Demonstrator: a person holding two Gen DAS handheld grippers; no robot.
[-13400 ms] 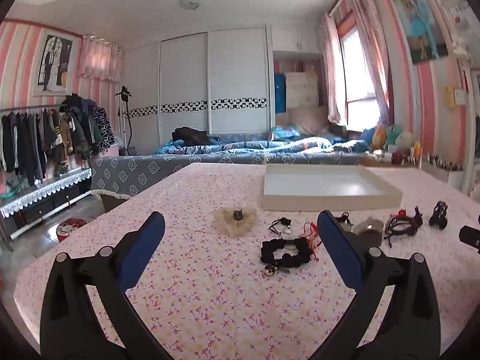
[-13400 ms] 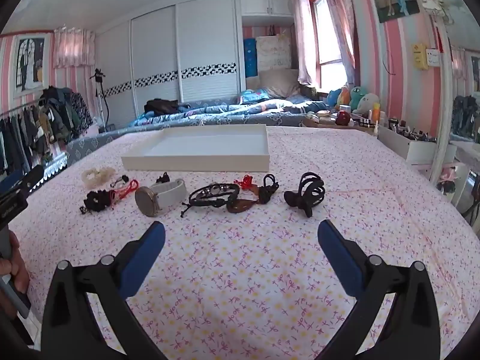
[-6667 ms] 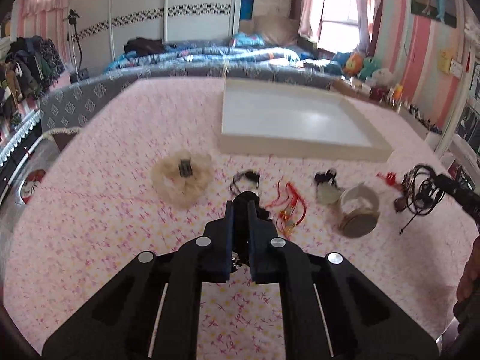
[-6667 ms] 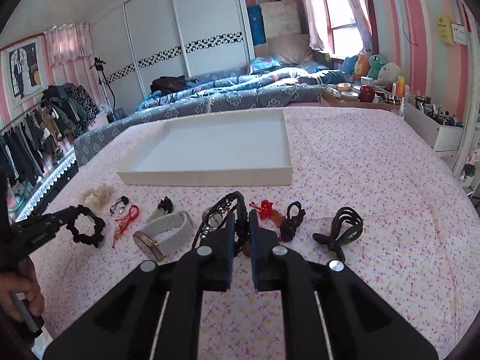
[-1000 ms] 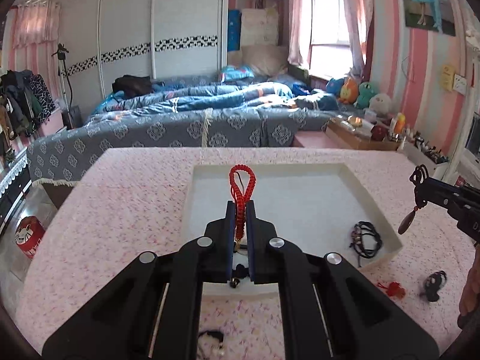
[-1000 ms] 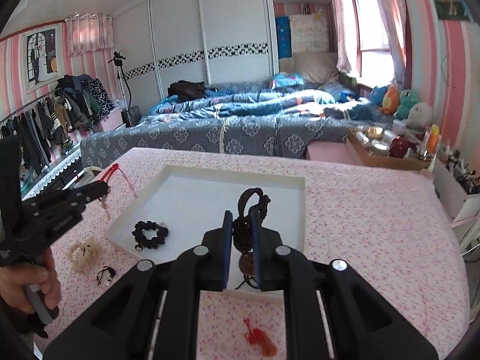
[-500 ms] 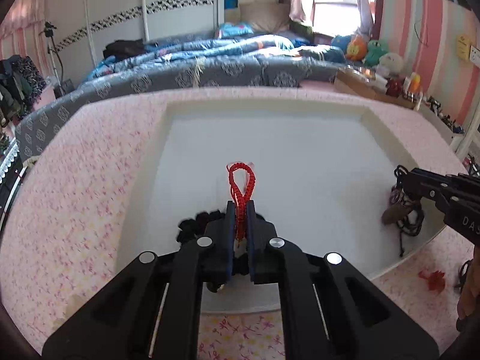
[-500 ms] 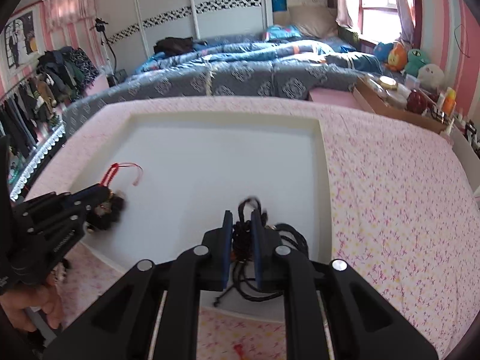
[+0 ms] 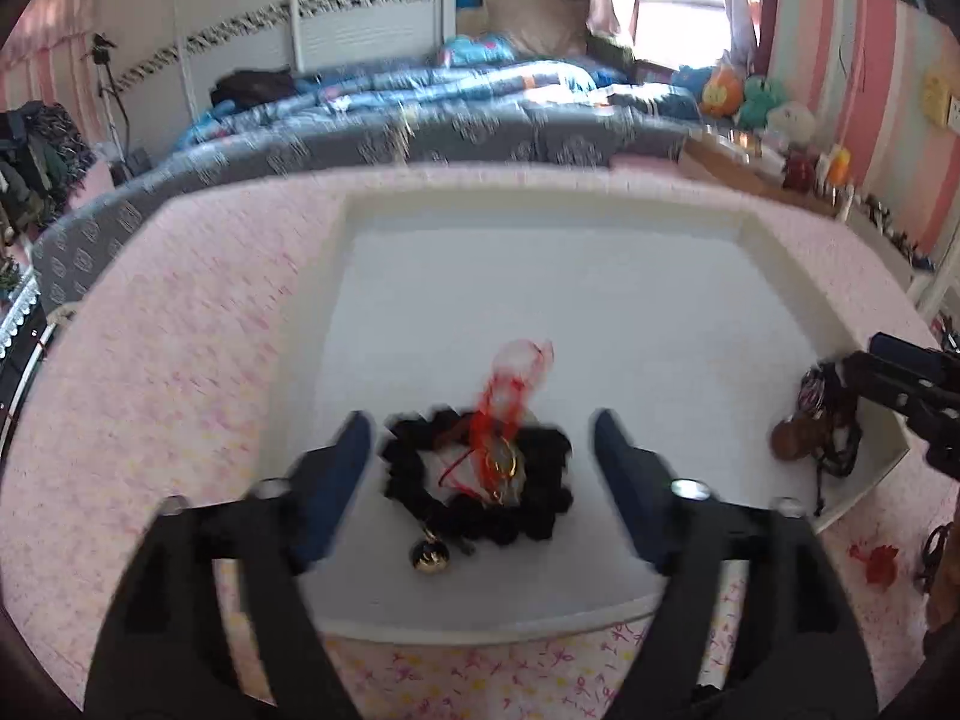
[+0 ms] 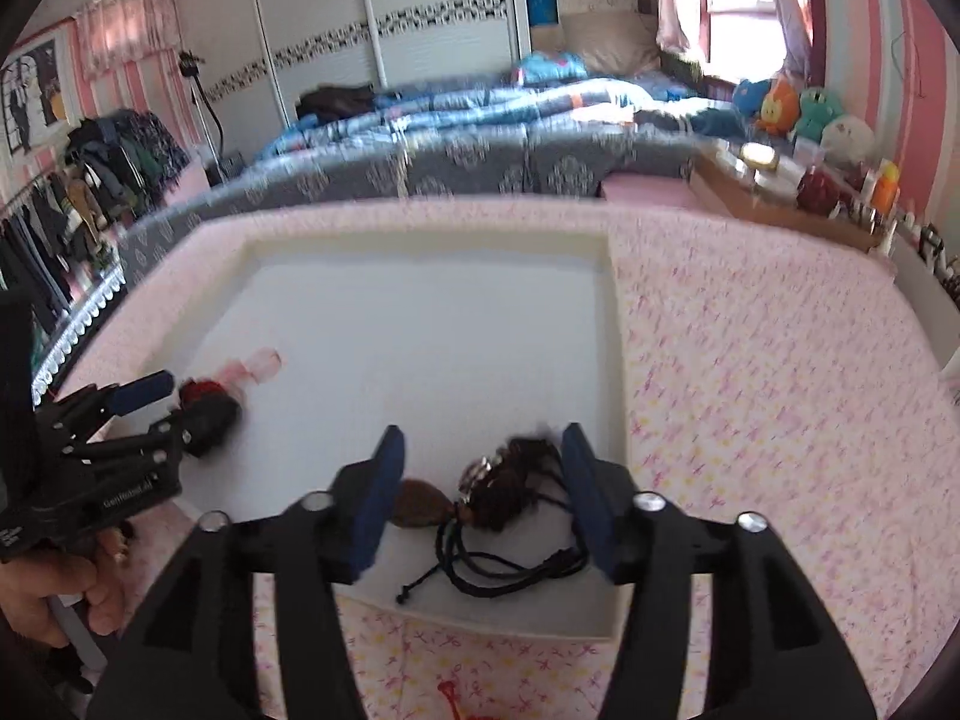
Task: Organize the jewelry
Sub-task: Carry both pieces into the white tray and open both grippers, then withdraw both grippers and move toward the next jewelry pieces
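A white tray (image 9: 540,276) lies on the pink flowered tablecloth. My left gripper (image 9: 480,450) is open over its near left part, above a black beaded bracelet (image 9: 540,516) with a red cord necklace (image 9: 507,414) lying on it. My right gripper (image 10: 480,468) is open over the tray's near right corner (image 10: 606,618), above a black cord necklace with a brown pendant (image 10: 420,510). That necklace also shows in the left wrist view (image 9: 822,426), under the right gripper (image 9: 900,378). The left gripper also shows in the right wrist view (image 10: 153,405).
A small red jewelry piece (image 9: 876,558) lies on the cloth right of the tray, and also shows in the right wrist view (image 10: 447,693). A bed (image 9: 420,114) stands behind the table. A shelf with toys and bottles (image 10: 810,180) is at the far right.
Both grippers have opened. The red cord necklace has dropped onto the black bracelet, and the black cord necklace lies released in the tray's right corner.
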